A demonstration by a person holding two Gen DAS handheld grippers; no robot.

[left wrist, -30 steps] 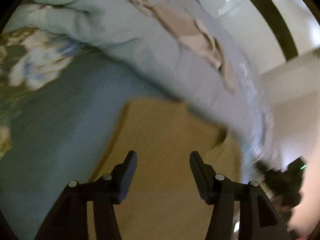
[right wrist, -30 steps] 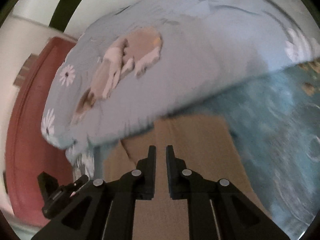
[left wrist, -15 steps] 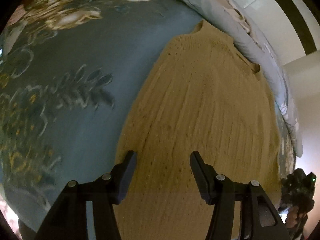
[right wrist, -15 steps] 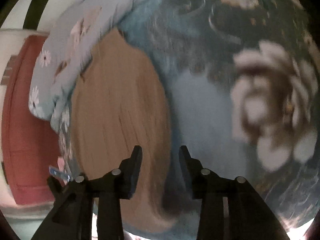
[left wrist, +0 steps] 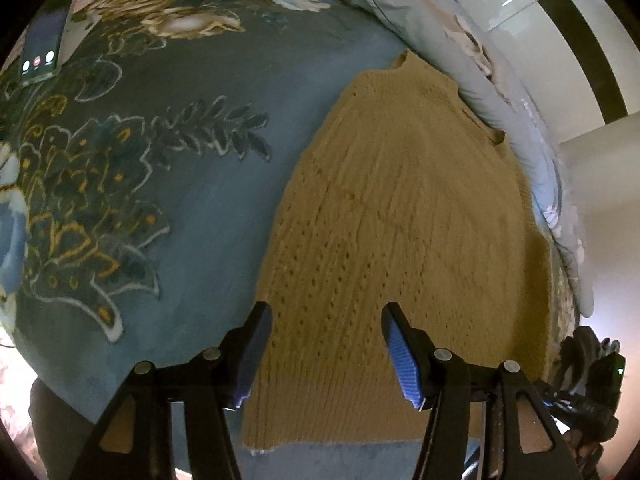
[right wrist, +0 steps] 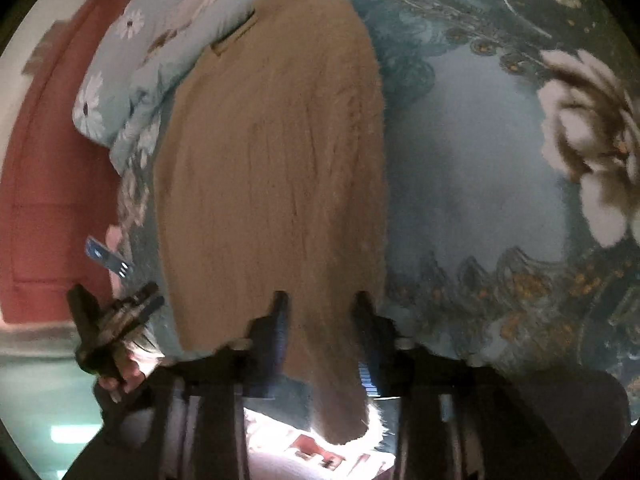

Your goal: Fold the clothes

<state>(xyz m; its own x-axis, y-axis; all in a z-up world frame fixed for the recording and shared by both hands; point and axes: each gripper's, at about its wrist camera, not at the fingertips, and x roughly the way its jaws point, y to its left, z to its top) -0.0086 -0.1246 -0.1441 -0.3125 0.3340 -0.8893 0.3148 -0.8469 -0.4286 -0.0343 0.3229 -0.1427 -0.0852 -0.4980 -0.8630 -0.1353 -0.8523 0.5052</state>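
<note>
A tan knit sweater point(left wrist: 400, 232) is laid out flat on the bed, on top of a dark blue floral bedspread point(left wrist: 192, 208), with its collar end pushed up against a pale blue daisy-print duvet point(left wrist: 472, 60) bunched along the 1 o'clock side. The left claw point(left wrist: 326, 344) is held wide open over the sweater's hem near 6 o'clock, blue pads point(left wrist: 404, 360) showing, nothing gripped. In the right wrist view the same sweater point(right wrist: 272, 168) is seen running from 12 down to 6 o'clock, and the right claw point(right wrist: 320, 328) is parted too, hovering around the near edge with no fabric pinched. That view is kinda blurry. A phone point(left wrist: 40, 44) is spotted at about 10 o'clock on the bedspread.
</note>
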